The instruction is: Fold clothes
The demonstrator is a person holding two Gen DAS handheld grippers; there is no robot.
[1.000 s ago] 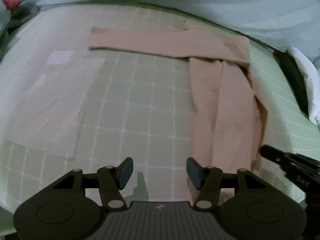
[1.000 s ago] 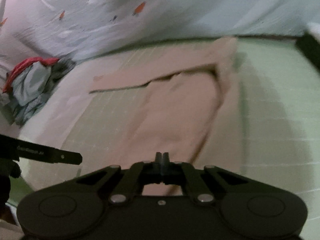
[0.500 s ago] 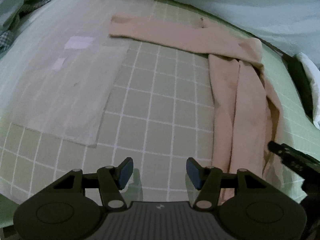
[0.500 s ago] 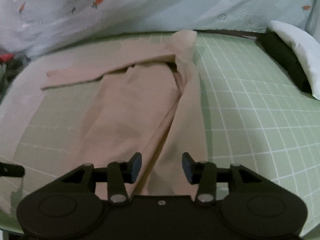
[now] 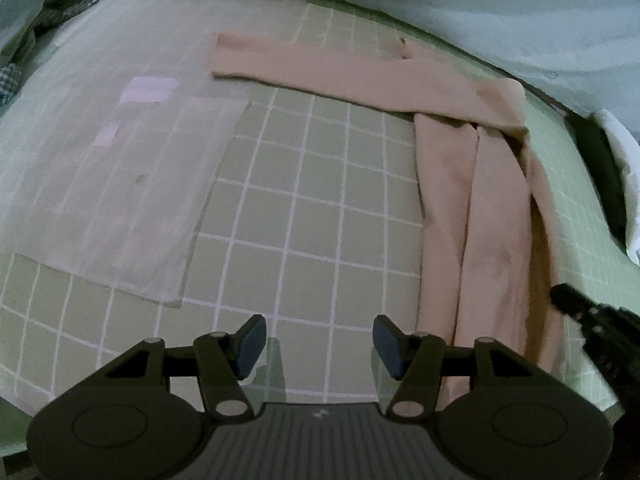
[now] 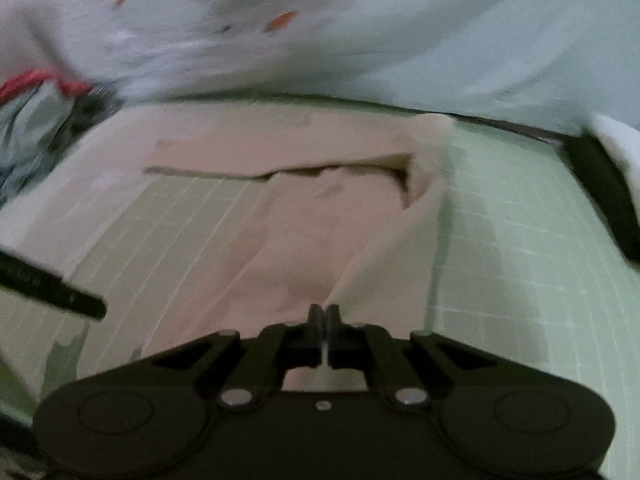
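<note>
A beige garment (image 5: 476, 208) lies on the green gridded mat (image 5: 304, 208), with one long sleeve stretched to the left along the far side and the body folded in strips at the right. My left gripper (image 5: 318, 346) is open and empty over the bare mat, left of the garment's near end. My right gripper (image 6: 323, 314) is shut on the near edge of the garment (image 6: 320, 232), lifting a ridge of cloth. Its tip shows in the left wrist view (image 5: 576, 304) beside the garment's right edge.
A pale thin sheet (image 5: 116, 196) lies on the mat at the left. A pile of clothes with red trim (image 6: 36, 120) sits at the far left. A white bedsheet (image 6: 360, 32) hangs behind. A dark bar and white pillow (image 5: 612, 168) lie at the right.
My right gripper was shut, opened half a second ago, and is now shut on the garment's near edge. My left gripper stayed open while its view shifted over the mat.
</note>
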